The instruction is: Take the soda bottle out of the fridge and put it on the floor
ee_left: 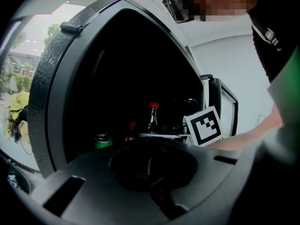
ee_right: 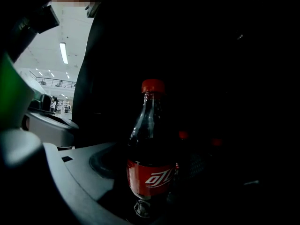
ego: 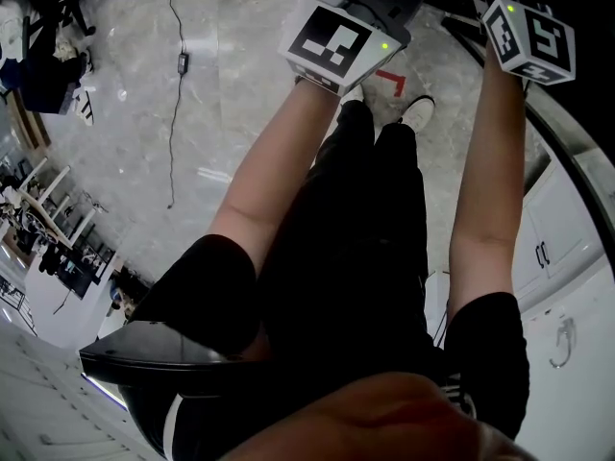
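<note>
Soda bottle [ee_right: 149,149], clear plastic with dark cola, a red label and a red cap: in the right gripper view it is seen upright and close in at the centre of the frame, inside the dark fridge [ee_right: 225,78], a black-walled cabinet. Its long axis is vertical, cap up. Two more red caps are noted behind it, to the right. The jaws of the right gripper, a hand-held two-jaw claw, are lost in shadow here, so it cannot be told whether they are apart or closed on the bottle. The bottle is judged to lie straight ahead along the jaw line.

Left gripper view: the same bottle [ee_left: 153,118] is seen upright on a pale shelf deep in the fridge, apart from a green can [ee_left: 103,140] to its left. The black-and-white marker cube [ee_left: 205,125] of the right gripper is seen just beside the bottle, with a bare forearm [ee_left: 243,137] behind it. The foreground is filled by a grey moulded panel [ee_left: 84,177] with a round dark recess. The left gripper's own jaws cannot be made out against it, so their state cannot be told. The bottle is well apart from this claw.

Head view: the left gripper [ego: 336,44] and right gripper [ego: 531,36] are shown by their cubes only, over the grey marble floor [ego: 192,113]. The bottle is not seen. The right hand is judged the nearer. A straight pull out, bottle kept upright, is expected before lowering to the floor.
</note>
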`<state>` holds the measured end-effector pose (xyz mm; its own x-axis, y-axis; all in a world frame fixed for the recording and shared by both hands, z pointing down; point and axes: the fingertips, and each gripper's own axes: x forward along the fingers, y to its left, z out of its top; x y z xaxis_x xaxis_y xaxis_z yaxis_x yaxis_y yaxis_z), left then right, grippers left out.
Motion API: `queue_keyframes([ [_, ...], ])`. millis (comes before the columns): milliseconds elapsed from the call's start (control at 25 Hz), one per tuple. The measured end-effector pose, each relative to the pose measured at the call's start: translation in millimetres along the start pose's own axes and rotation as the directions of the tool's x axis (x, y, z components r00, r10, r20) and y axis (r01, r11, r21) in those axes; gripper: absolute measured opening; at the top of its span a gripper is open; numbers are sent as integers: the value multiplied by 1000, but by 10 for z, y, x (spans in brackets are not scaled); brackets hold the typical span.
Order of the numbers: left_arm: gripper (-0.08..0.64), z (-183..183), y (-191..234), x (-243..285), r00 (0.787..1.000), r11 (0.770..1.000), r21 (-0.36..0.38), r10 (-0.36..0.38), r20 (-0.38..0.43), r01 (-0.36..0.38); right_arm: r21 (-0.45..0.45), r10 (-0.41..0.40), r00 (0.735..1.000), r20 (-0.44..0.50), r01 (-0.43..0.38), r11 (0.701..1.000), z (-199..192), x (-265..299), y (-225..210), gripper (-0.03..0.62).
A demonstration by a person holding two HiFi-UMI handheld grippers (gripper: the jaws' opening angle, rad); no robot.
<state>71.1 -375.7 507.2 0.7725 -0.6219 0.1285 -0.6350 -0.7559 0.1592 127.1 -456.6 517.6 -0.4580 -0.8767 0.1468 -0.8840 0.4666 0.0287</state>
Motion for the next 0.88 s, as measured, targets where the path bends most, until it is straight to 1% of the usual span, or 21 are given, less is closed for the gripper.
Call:
queue_keyframes([
  [160,5,0,2,-41,1000,1000,-2,5,7,-5,-7,-4,1000,13,4,1000,3,-17,5,316],
  [400,5,-41,-32,-128,1000,1000,-6,22,1,-22,-2,40,998,39,-40,999,16,-192,123,316],
  [640,5,-127,-82,-303,998,998,-18,60,-3,-60,-4,113,991,66,-113,994,100,-516,365,316],
  [880,5,-178,-236,-503,994,994,-15,109,-5,-109,-23,207,974,90,-206,978,255,-852,668,316],
])
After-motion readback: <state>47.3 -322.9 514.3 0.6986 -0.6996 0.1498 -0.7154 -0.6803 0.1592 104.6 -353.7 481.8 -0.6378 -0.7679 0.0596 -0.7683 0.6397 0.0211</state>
